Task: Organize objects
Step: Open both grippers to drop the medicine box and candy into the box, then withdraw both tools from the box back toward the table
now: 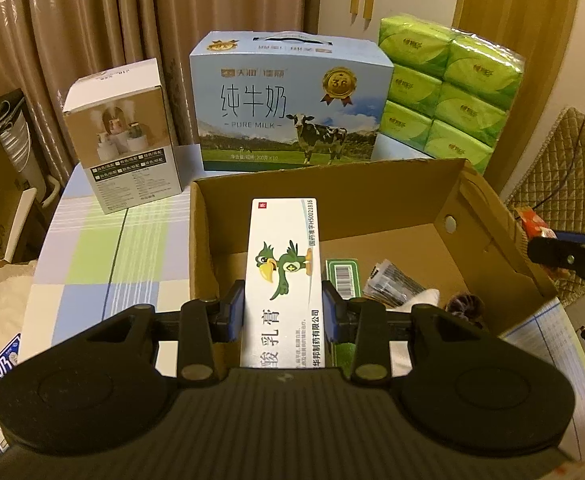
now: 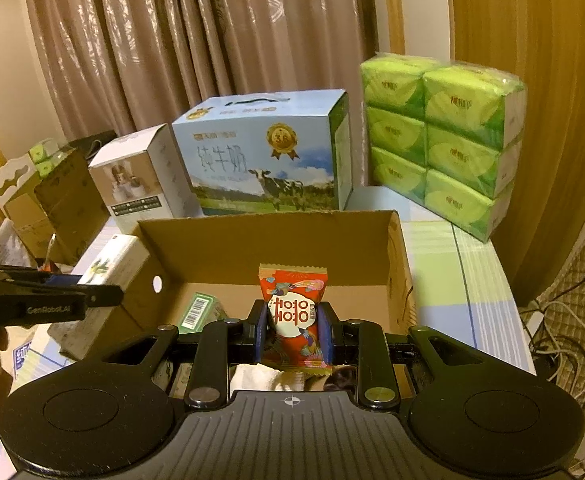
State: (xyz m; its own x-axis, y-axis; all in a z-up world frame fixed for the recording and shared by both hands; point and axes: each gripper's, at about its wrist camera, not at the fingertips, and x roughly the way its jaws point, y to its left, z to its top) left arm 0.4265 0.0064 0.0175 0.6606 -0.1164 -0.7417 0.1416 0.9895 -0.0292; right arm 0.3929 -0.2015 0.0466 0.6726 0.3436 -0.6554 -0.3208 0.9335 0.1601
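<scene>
My left gripper [image 1: 283, 312] is shut on a long white ointment box with a green bird [image 1: 282, 276], held over the near left part of an open cardboard box [image 1: 332, 196]. My right gripper [image 2: 293, 330] is shut on a red candy packet [image 2: 293, 312], held over the same cardboard box [image 2: 260, 236] near its front edge. Inside the box lie a green barcoded pack [image 1: 344, 276], a dark foil packet [image 1: 392, 284] and a dark fuzzy item [image 1: 464, 306]. The left gripper with the ointment box also shows in the right wrist view [image 2: 104, 268].
Behind the cardboard box stand a blue milk carton [image 1: 288, 104], a white humidifier box [image 1: 124, 136] and a green tissue pack [image 1: 448, 88], all on a checked tablecloth [image 1: 104, 248]. Curtains hang behind. A quilted chair [image 1: 552, 160] stands at the right.
</scene>
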